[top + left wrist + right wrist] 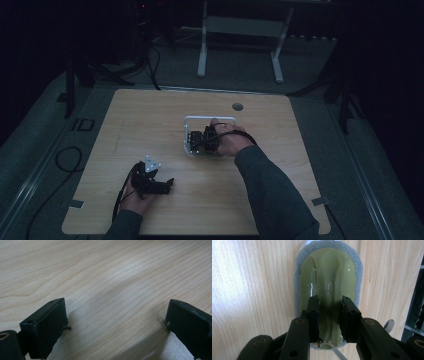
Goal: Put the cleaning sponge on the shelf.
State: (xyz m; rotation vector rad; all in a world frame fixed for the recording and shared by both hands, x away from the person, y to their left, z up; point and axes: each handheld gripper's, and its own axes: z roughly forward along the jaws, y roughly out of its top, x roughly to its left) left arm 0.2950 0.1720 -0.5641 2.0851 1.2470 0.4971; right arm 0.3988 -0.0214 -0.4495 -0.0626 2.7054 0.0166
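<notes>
A green translucent scrubber with a grey sponge pad lies flat on the wooden table. My right gripper points straight down at it, its jaws shut on the raised ridge along the scrubber's back. In the high view the right gripper sits inside a white rounded frame at the table's middle. My left gripper rests near the front left of the table, pointing right. Its jaws stand wide open over bare wood, as the left gripper view shows.
A round grommet sits near the table's far edge. Cables trail on the floor to the left, and white stand legs rise beyond the table. The room around is dark.
</notes>
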